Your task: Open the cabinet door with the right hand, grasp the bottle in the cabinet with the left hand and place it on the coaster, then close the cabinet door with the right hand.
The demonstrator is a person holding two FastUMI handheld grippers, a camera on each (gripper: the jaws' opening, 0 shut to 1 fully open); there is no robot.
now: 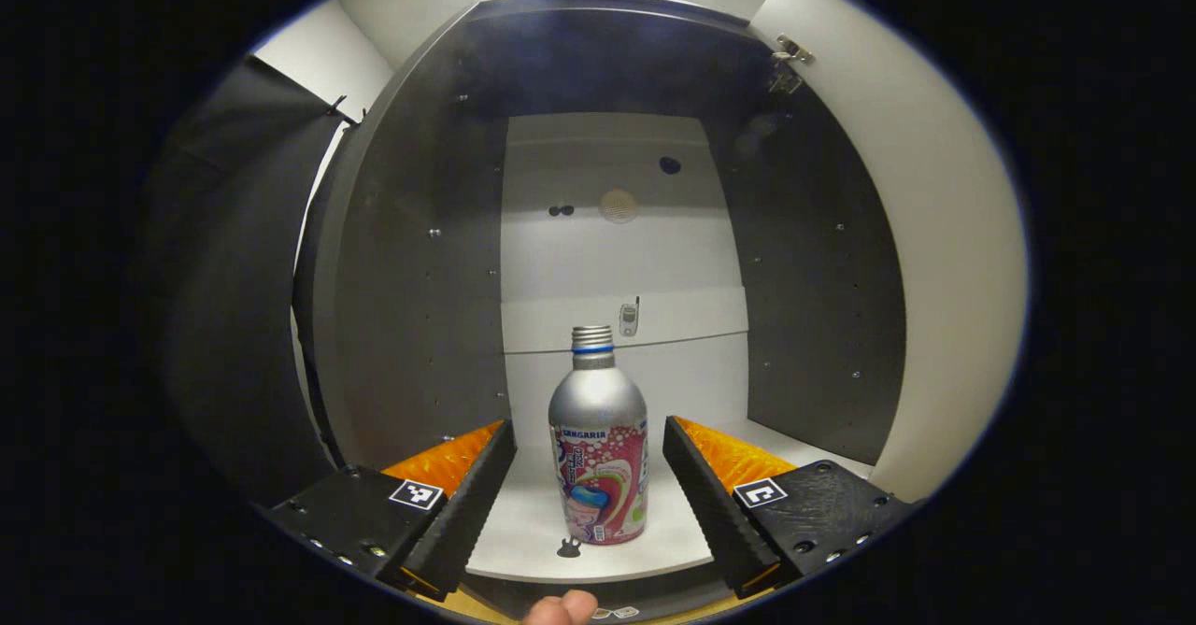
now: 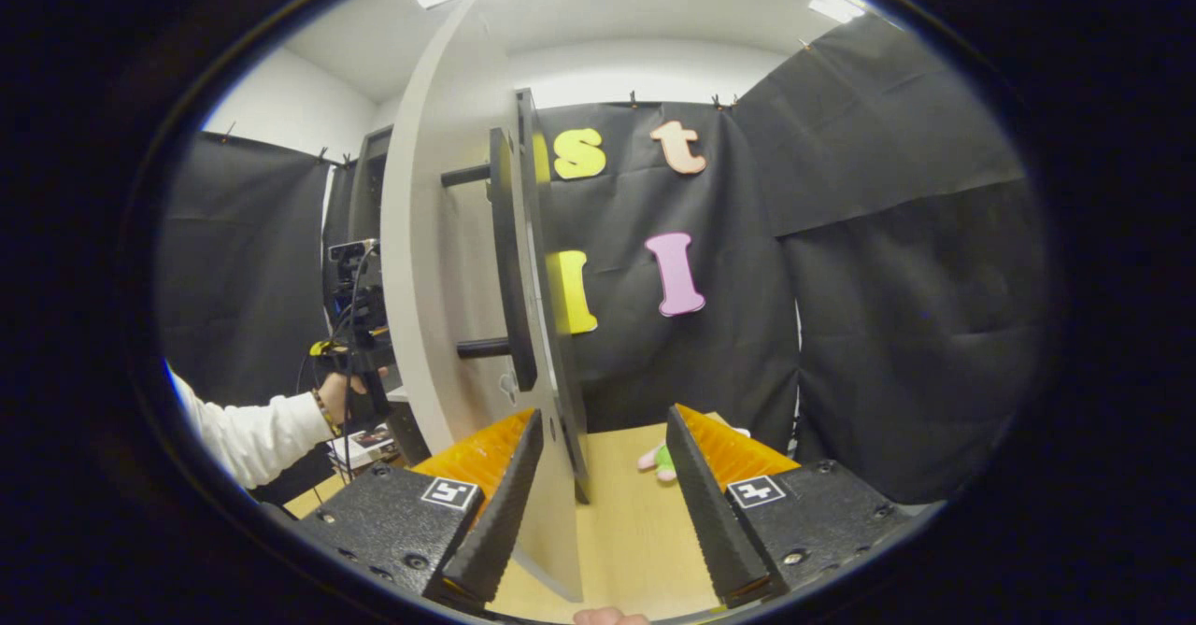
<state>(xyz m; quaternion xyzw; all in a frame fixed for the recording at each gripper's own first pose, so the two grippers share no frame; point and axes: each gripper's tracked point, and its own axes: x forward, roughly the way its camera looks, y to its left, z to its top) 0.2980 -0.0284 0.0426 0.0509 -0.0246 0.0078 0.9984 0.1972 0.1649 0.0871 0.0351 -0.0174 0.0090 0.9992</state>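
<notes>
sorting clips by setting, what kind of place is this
Probably a staged recording booth, not a home: black cloth walls, a lone cabinet on a wooden table with its door open, one drink bottle inside.

The left gripper view looks straight into the open cabinet (image 1: 617, 233) from close in front, level with its floor; the bottle (image 1: 600, 447) stands at 6 o'clock. The right gripper view looks along the edge of the open cabinet door (image 2: 439, 326) at close range, toward the booth wall. Both views share that door, at 3 o'clock in the left gripper view.
</notes>
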